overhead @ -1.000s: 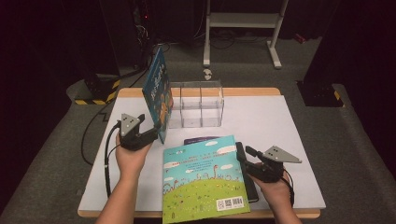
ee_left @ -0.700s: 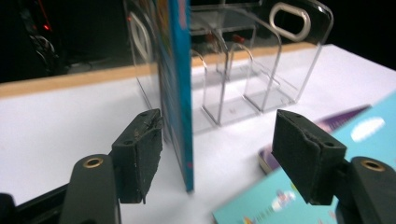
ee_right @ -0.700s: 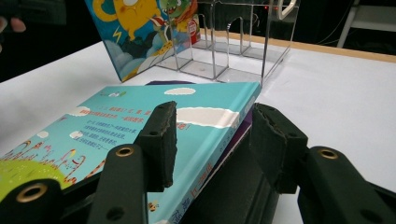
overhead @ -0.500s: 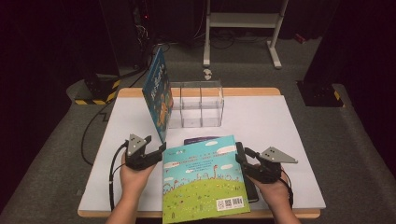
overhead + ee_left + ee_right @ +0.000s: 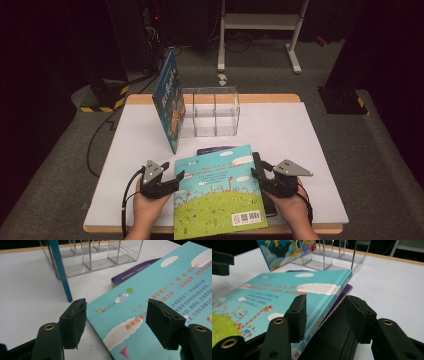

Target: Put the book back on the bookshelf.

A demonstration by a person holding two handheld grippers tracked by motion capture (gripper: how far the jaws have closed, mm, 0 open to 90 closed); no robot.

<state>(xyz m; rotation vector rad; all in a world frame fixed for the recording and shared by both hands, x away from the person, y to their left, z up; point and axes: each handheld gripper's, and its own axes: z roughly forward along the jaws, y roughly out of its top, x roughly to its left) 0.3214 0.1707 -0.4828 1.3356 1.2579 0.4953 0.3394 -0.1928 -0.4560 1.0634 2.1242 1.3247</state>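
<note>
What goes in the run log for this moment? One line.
left gripper: open, at book left edge | right gripper: open, around right edge | second book: leaning on clear rack

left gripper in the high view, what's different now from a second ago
The left gripper came down and toward the person, from beside the leaning book to the left edge of the flat turquoise book. In its own view the jaws straddle that edge, open and not pressing. The right gripper stayed at the turquoise book's right edge. Both books, the clear organizer and the table did not move.
</note>
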